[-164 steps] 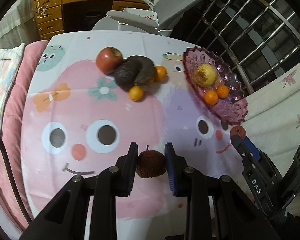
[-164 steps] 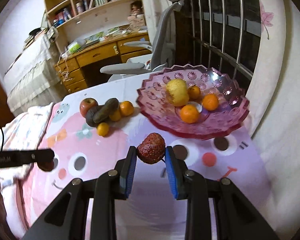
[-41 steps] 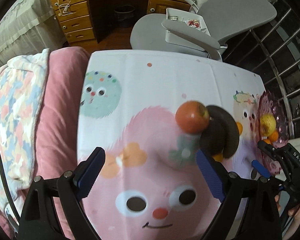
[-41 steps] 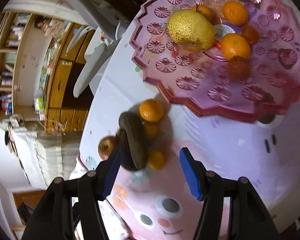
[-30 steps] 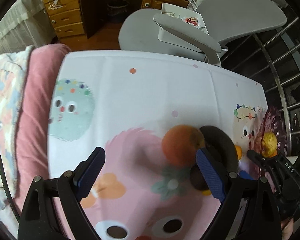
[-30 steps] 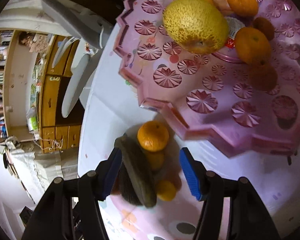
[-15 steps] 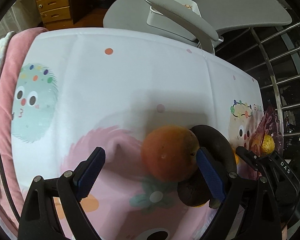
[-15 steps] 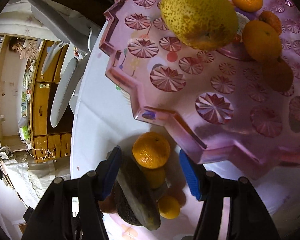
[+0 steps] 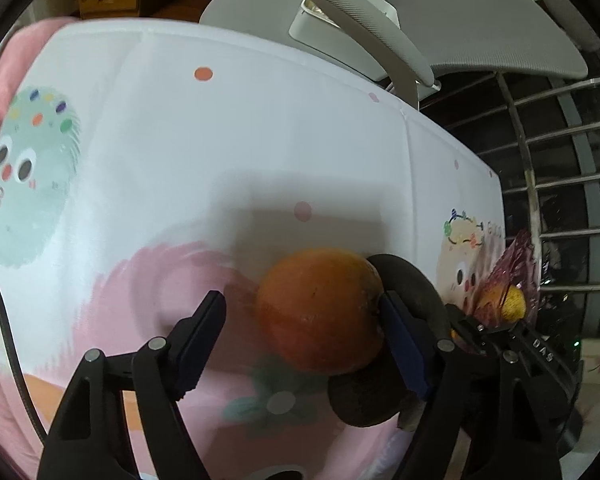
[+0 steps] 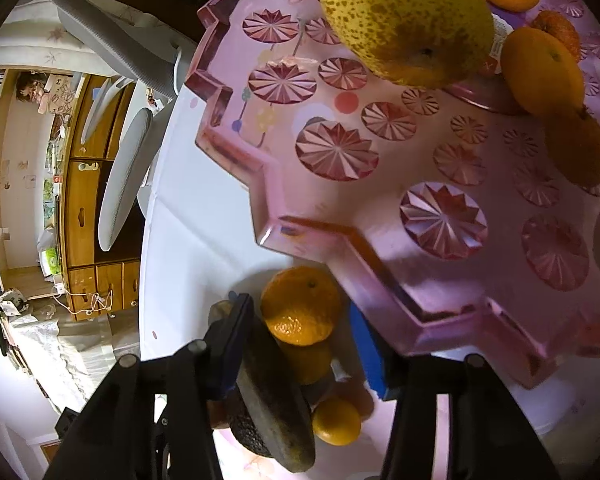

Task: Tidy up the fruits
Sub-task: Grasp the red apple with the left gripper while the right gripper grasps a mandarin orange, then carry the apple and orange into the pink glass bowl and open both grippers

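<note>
Left wrist: red-orange apple (image 9: pixel 320 312), smooth and round, on the tablecloth (image 9: pixel 220 140) between spread jaws of left gripper (image 9: pixel 304 336). Right wrist: glossy tangerine (image 10: pixel 300 306) beside pink bowl (image 10: pixel 380 160), between spread jaws of right gripper (image 10: pixel 304 348).

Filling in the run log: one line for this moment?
left hand-held gripper: open around apple | right hand-held gripper: open around orange | bowl: part filled
</note>
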`<state>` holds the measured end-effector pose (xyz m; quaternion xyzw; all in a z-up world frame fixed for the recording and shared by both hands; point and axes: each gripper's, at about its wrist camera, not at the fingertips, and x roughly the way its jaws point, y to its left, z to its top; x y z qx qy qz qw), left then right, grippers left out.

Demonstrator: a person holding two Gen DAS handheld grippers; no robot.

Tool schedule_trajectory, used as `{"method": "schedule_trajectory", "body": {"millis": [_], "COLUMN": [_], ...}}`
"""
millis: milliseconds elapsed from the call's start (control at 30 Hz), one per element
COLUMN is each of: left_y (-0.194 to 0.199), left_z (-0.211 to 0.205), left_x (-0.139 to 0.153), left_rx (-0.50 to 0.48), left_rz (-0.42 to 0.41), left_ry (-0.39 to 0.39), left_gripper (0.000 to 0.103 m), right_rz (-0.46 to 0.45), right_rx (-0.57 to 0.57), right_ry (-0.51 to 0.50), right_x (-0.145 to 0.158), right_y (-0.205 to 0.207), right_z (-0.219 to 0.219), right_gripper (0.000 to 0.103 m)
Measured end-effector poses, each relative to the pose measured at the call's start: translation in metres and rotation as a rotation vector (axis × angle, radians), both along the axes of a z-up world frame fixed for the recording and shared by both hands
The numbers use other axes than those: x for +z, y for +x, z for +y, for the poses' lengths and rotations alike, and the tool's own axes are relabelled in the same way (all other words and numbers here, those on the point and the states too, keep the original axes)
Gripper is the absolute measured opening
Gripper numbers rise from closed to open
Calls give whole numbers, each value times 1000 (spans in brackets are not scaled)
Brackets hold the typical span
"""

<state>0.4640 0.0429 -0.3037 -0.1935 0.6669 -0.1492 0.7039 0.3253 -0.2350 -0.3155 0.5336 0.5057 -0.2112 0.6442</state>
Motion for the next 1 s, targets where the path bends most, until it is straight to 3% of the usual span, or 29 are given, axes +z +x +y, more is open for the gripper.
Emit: {"method": "schedule_trajectory", "body": {"millis": [300, 1000], "left_y": [1, -21], "left_z": [-2, 15], "left_x": [-11, 8], "left_rx": [58, 96], "left_rz": [38, -21], "left_ry": [-106, -40], "left_gripper": [65, 59], "right_rz": [-1, -40], "right_rx": [27, 130], "right_ry": [3, -31], "right_x": [-3, 24], "right_y": [1, -21], "right_z": [-2, 2], "right_gripper": [41, 41]}}
